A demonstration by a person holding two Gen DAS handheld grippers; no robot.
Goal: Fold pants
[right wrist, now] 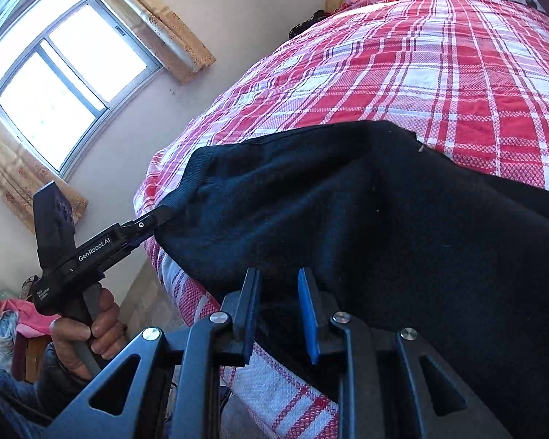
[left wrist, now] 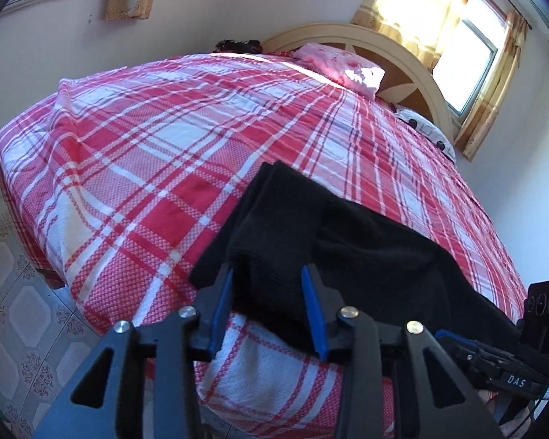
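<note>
Dark pants [left wrist: 333, 234] lie along the near edge of a bed with a red and white plaid cover [left wrist: 164, 139]. In the left wrist view my left gripper [left wrist: 269, 274] has its blue-padded jaws apart with the pants' edge between them. In the right wrist view the pants [right wrist: 366, 201] fill the middle and my right gripper [right wrist: 276, 274] has its jaws apart around their near edge. The left gripper [right wrist: 163, 216] shows there at the left, its tip at a corner of the pants. The right gripper's body [left wrist: 508, 351] shows at the lower right of the left wrist view.
A pink pillow [left wrist: 342, 64] and a patterned pillow [left wrist: 426, 130] lie at the wooden headboard [left wrist: 402, 58]. Curtained windows [right wrist: 66, 77] are in the walls. Tiled floor [left wrist: 14, 292] is left of the bed. A pile of clothes [right wrist: 7, 325] sits at lower left.
</note>
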